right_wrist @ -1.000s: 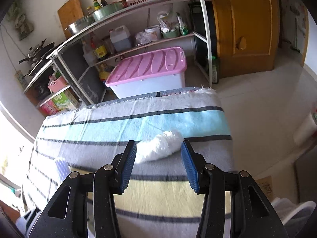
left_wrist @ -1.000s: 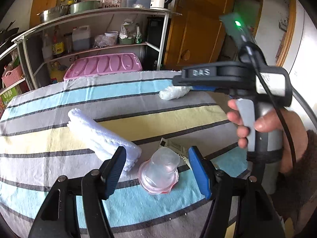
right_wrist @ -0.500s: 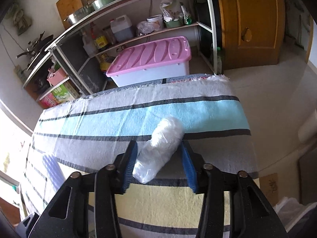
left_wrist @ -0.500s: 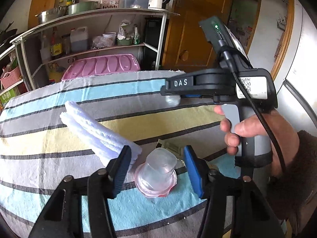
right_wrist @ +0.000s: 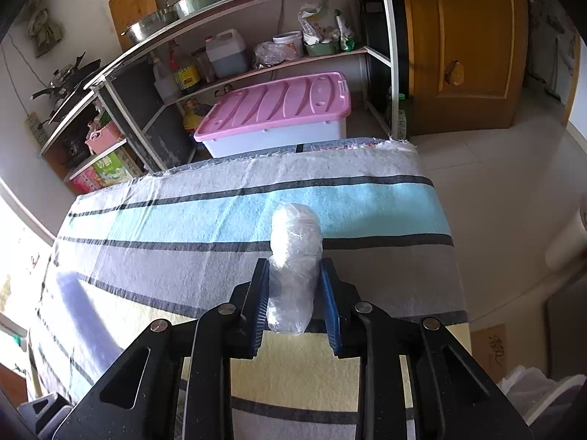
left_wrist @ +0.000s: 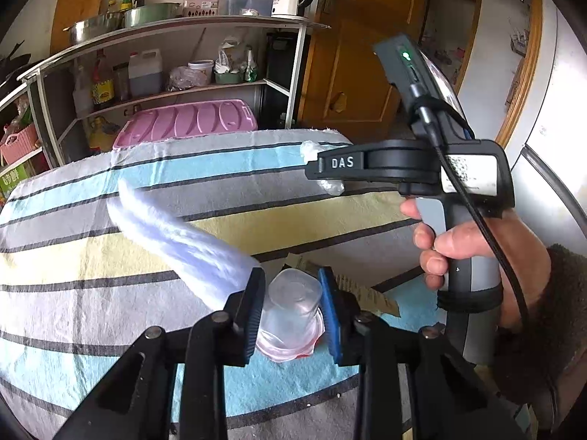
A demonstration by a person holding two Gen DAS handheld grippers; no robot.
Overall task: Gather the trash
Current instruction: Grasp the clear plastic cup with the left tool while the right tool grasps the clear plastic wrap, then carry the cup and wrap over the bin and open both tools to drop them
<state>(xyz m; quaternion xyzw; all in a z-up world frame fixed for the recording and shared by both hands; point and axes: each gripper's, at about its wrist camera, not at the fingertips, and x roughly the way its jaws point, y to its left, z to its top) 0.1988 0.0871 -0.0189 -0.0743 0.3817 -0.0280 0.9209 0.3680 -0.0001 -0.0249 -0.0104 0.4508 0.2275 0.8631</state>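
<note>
We find the left gripper (left_wrist: 291, 306) clamped on the upturned plastic cup (left_wrist: 291, 311) and the right gripper (right_wrist: 293, 295) on the wrapped bundle (right_wrist: 293, 256), both just closing, evidently gripped for lifting off the counter (right_wrist: 183, 220).

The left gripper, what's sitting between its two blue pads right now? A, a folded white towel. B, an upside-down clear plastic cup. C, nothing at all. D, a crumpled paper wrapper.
B: in the left wrist view the left gripper has just been closing, and its pads now press both sides of the upside-down clear plastic cup, while the white towel lies beside it.
</note>
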